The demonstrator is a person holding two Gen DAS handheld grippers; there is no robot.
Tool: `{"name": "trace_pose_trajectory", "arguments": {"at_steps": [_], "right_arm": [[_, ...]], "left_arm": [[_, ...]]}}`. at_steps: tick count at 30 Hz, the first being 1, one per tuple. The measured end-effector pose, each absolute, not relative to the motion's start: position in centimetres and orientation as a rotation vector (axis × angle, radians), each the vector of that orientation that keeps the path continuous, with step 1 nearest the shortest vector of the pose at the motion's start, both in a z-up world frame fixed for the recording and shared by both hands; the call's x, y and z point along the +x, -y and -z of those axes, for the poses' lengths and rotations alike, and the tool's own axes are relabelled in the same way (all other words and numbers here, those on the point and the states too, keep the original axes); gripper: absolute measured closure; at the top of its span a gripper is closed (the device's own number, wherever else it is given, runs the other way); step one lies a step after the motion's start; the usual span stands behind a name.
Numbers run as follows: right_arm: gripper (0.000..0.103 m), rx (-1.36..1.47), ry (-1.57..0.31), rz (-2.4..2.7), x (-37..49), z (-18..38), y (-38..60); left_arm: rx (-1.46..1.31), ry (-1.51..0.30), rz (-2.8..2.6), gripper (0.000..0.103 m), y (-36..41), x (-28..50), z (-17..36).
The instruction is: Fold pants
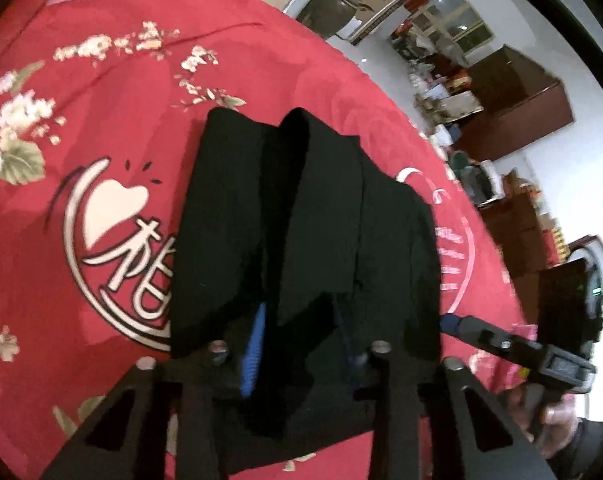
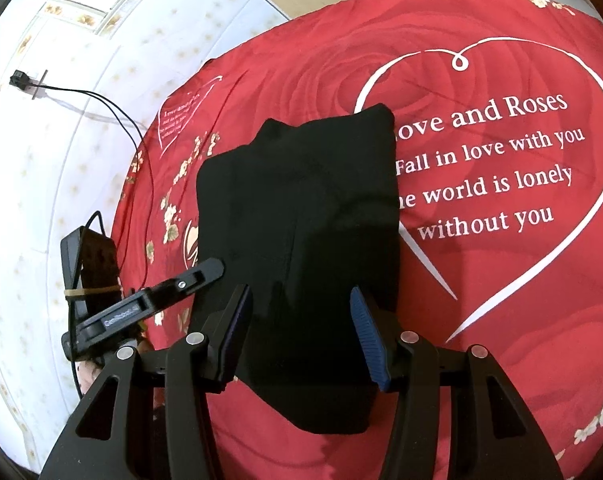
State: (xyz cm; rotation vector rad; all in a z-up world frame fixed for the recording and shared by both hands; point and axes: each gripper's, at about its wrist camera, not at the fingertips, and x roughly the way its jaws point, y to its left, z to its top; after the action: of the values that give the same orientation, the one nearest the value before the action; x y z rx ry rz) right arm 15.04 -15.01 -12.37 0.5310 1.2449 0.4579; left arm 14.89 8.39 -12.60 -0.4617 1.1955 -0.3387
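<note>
Black folded pants (image 1: 301, 200) lie on a red bedspread (image 1: 101, 80) printed with flowers and hearts. In the left wrist view my left gripper (image 1: 301, 344) sits at their near end. Cloth bunches up between its blue pads and hides the right one, so the jaws are shut on the fabric. In the right wrist view the pants (image 2: 301, 200) run away from me between the fingers of my right gripper (image 2: 299, 294). Its pads stand apart from the flat cloth, so it is open. The left gripper (image 2: 215, 268) reaches the pants' left edge there. The right gripper (image 1: 449, 322) touches their right edge.
The bedspread (image 2: 501, 320) carries a white heart with lettering right of the pants. Its edge drops to a pale tiled floor (image 2: 61, 160) where a black cable (image 2: 121, 120) runs. Brown cabinets (image 1: 521, 100) and a chair (image 1: 329, 12) stand beyond the bed. A hand (image 1: 557, 420) holds the right gripper.
</note>
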Motion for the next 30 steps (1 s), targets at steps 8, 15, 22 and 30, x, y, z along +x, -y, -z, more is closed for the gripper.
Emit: {"name": "trace_pose_trajectory", "arguments": {"at_steps": [8,15,22,30], "right_arm": [[0.052,0.517,-1.213,-0.448,14.9,11.2,15.1],[0.073,0.386,-1.238,-0.43,15.2,12.0,13.7],[0.081,0.239,-1.272,-0.418,15.7,12.6,13.0],[0.081,0.22,-1.214,-0.434,17.1,11.8,13.3]], "left_arm": [[-0.396,-1.086,0.16,0.089,-8.7,11.8,7.6],[-0.423,-1.188,0.103,0.086,-10.2,12.5,11.0],[-0.373,-1.179,0.094,0.083,-9.7,12.1,9.8],[-0.364,-1.058,0.065,0.083,-10.6,12.5,6.5]]}}
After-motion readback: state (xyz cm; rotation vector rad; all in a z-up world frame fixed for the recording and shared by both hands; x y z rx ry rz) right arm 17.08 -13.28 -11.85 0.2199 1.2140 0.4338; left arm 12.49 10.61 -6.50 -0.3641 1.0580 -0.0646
